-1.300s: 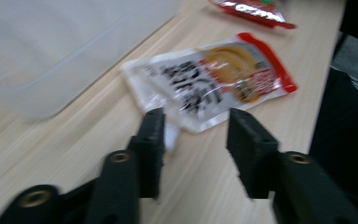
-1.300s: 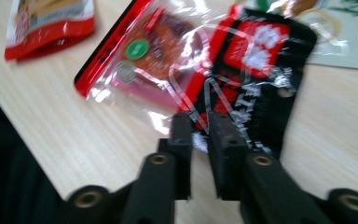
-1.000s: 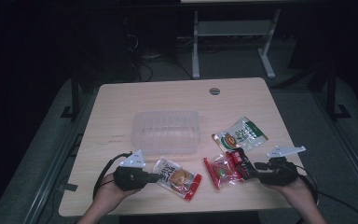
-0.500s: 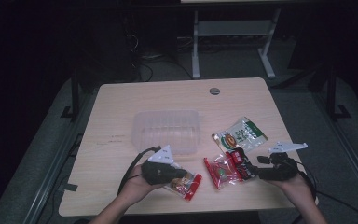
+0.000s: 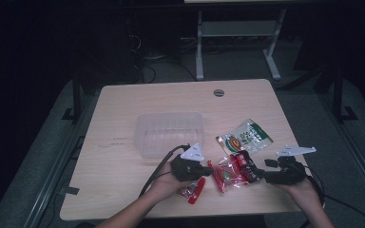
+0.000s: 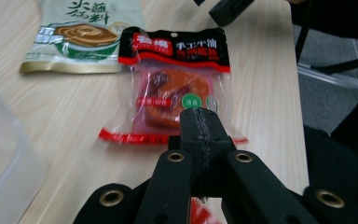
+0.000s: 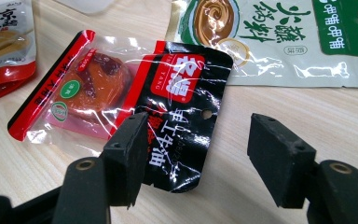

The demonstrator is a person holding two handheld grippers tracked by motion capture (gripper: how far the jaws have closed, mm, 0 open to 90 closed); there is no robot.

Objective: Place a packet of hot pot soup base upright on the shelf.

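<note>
Under the left tool (image 5: 208, 171), jaws together, a half-hidden snack packet (image 5: 193, 191); right tool (image 5: 253, 172) agape.

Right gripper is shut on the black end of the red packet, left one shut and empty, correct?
Not quite: the right gripper is open, its jaws apart either side of the red packet's black end, as the right gripper view shows. The left gripper is shut and empty.

Left gripper (image 5: 204, 172) sits over the 2nd red snack pack (image 5: 192, 189), so most of it's hidden. Green sauce packet (image 7: 279, 37) is cut off by the right gripper view's top & right edges. Clear tub (image 6: 0, 158) is just a blurry corner at the left gripper view's edge.
</note>
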